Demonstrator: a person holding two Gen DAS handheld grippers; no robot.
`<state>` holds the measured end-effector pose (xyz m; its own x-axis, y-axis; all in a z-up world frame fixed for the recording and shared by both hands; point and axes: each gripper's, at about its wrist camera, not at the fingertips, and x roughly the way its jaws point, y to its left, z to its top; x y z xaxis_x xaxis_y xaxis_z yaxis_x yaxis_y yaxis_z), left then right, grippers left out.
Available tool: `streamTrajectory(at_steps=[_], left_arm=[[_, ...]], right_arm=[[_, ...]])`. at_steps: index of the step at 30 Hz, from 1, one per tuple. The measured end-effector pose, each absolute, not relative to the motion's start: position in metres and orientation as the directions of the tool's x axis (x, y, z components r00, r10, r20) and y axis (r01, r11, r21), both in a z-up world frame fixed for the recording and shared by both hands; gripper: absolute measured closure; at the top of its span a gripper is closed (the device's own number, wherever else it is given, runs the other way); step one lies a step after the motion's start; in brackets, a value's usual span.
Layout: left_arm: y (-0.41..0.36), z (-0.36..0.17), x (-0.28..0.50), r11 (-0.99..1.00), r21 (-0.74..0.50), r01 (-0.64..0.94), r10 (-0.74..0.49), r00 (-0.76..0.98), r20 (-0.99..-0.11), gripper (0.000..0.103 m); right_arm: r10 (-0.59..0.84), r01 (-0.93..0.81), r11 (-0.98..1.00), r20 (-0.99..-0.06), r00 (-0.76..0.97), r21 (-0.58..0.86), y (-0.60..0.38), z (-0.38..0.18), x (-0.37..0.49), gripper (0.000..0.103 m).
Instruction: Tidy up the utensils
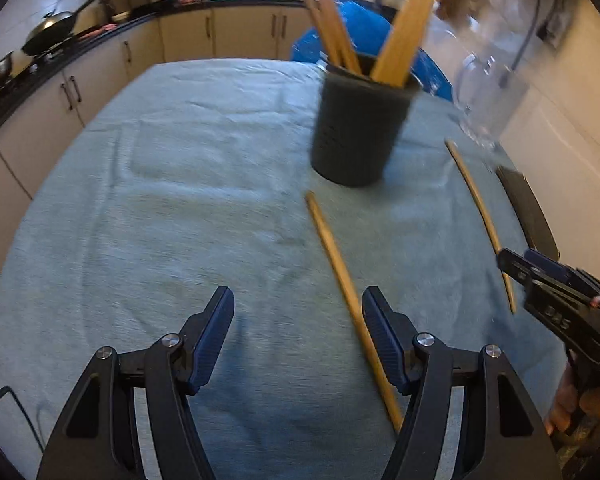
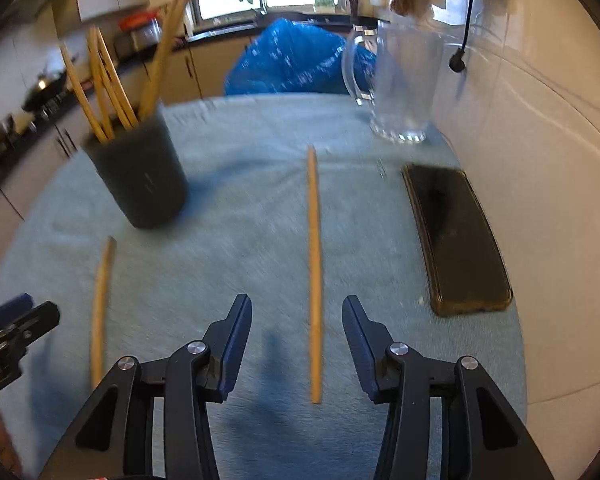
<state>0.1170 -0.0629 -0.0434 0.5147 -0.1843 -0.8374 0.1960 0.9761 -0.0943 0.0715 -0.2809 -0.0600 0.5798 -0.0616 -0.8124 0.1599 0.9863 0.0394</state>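
Two wooden chopsticks lie loose on the light blue cloth [image 1: 172, 208]. In the left wrist view one chopstick [image 1: 340, 268] runs below my open left gripper [image 1: 298, 304], close to its right finger, untouched by the pads. The other chopstick [image 1: 482, 216] lies further right, by my right gripper [image 1: 520, 258]. In the right wrist view my right gripper [image 2: 296, 308] stands open over that chopstick [image 2: 314, 264], which lies between the fingers without contact. A dark round holder [image 1: 356, 128] [image 2: 144, 176] with several chopsticks upright in it stands behind. The left gripper [image 2: 36, 312] shows at the left edge, beside the first chopstick [image 2: 100, 308].
A black phone [image 2: 456, 236] lies flat near the cloth's right edge by the tiled wall. A clear glass jug [image 2: 400, 84] stands at the back right, a blue bag [image 2: 292, 60] behind the table. Kitchen counters with a wok [image 1: 52, 28] line the left side.
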Motion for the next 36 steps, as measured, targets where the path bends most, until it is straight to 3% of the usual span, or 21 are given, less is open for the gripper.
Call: streamTrajectory(at_steps=[4,7,8,9,11,12,22,25,26,27,30,36], left_arm=[[-0.076,-0.052,0.119,0.974,-0.069,0.215,-0.171,0.500,-0.849,0.038],[-0.082,-0.062,0.122,0.978,-0.051,0.204,-0.143,0.472,-0.870,0.040],[-0.083,-0.064,0.125,0.979,-0.032,0.199,-0.126,0.477,-0.870,0.049],[-0.085,-0.063,0.124,0.980,-0.009,0.200,-0.108,0.492,-0.864,0.072],[-0.085,-0.061,0.123,0.980,0.017,0.197,-0.085,0.498,-0.863,0.094],[-0.082,-0.061,0.124,0.981,0.008,0.194,-0.090,0.490,-0.867,0.097],[-0.025,-0.057,0.085,0.952,-0.172,0.255,-0.257,0.350,-0.901,0.097],[-0.013,-0.054,0.079,0.942,-0.215,0.258,-0.294,0.320,-0.901,0.097],[-0.011,-0.053,0.079,0.941,-0.221,0.257,-0.298,0.318,-0.900,0.096],[-0.011,-0.052,0.079,0.941,-0.218,0.257,-0.296,0.322,-0.899,0.091],[-0.011,-0.052,0.087,0.953,-0.196,0.230,-0.268,0.343,-0.900,0.077],[-0.017,-0.055,0.113,0.954,-0.179,0.242,-0.254,0.326,-0.911,0.072]], right_arm=[[-0.092,0.179,0.984,-0.839,0.536,0.006,-0.286,-0.073,0.082,0.054],[-0.085,0.196,0.980,-0.850,0.521,0.022,-0.289,-0.078,0.088,0.068],[-0.081,0.197,0.980,-0.851,0.518,0.026,-0.287,-0.078,0.089,0.076],[-0.079,0.198,0.980,-0.855,0.513,0.029,-0.286,-0.078,0.090,0.087],[-0.064,0.200,0.979,-0.861,0.504,0.044,-0.286,-0.078,0.090,0.094],[-0.055,0.198,0.979,-0.863,0.502,0.053,-0.286,-0.078,0.090,0.096],[0.103,0.046,0.990,-0.920,0.378,0.130,-0.273,-0.074,-0.006,0.096],[0.149,-0.017,0.988,-0.917,0.369,0.153,-0.274,-0.070,-0.032,0.082],[0.148,-0.022,0.988,-0.918,0.368,0.150,-0.274,-0.069,-0.034,0.071],[0.138,-0.022,0.990,-0.919,0.370,0.140,-0.274,-0.067,-0.032,0.067],[0.088,-0.001,0.995,-0.917,0.388,0.095,-0.272,-0.066,-0.015,0.067],[0.082,0.064,0.992,-0.927,0.367,0.113,-0.277,-0.074,0.043,0.067]])
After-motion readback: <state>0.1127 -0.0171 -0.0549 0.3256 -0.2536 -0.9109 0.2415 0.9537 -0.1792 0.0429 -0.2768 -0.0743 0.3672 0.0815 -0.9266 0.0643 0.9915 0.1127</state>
